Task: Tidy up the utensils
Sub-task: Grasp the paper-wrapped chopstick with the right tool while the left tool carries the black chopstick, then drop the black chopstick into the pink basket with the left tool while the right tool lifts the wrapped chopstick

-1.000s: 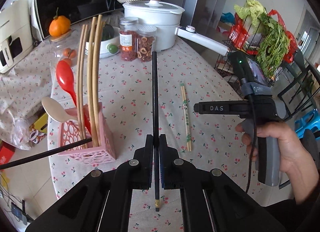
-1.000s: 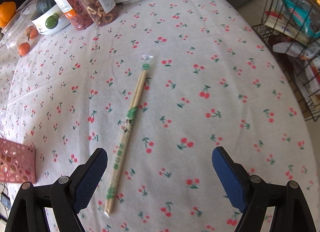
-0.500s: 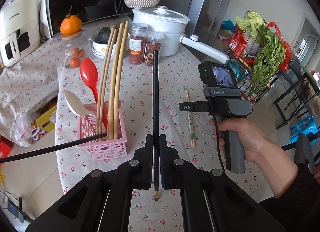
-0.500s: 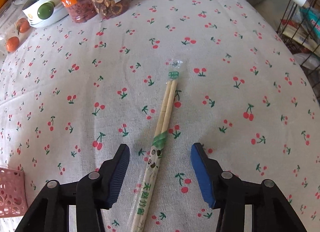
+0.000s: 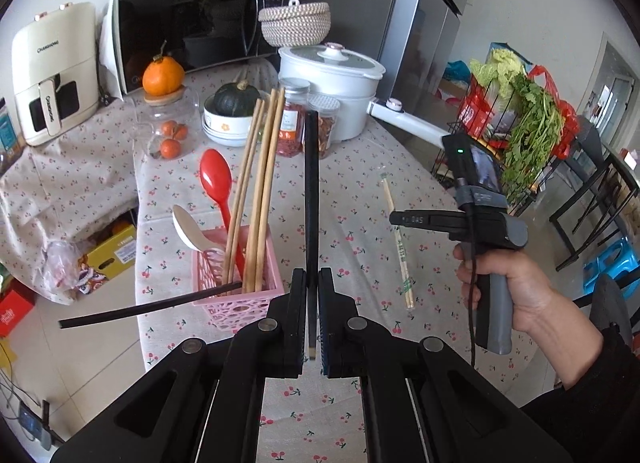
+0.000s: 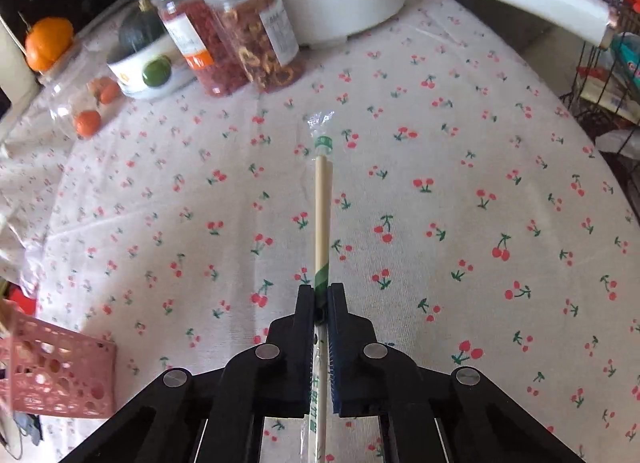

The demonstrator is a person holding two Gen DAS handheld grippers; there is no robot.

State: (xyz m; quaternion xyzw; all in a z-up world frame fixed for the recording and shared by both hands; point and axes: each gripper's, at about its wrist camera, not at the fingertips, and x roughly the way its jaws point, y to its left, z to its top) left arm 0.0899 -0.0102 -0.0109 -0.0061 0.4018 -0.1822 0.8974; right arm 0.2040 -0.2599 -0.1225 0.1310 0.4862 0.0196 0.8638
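Home kitchen: microwave (image 5: 192, 27), steamer pot (image 5: 332, 75)

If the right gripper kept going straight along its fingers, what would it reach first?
Probably the clear jar of dried fruit rings; the right gripper, shut on the wrapped bamboo chopsticks, points across bare cherry-print tablecloth toward it. Depth is uncertain.

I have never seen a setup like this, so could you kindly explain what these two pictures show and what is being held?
No robot here: a person holds a two-finger gripper in each hand, each carrying a fisheye camera looking along its fingers. The left camera shows the left gripper shut on a black chopstick, with the right hand beside it. The right camera shows the right gripper shut on wrapped bamboo chopsticks on the cherry tablecloth. A pink basket already holds wooden chopsticks and spoons.
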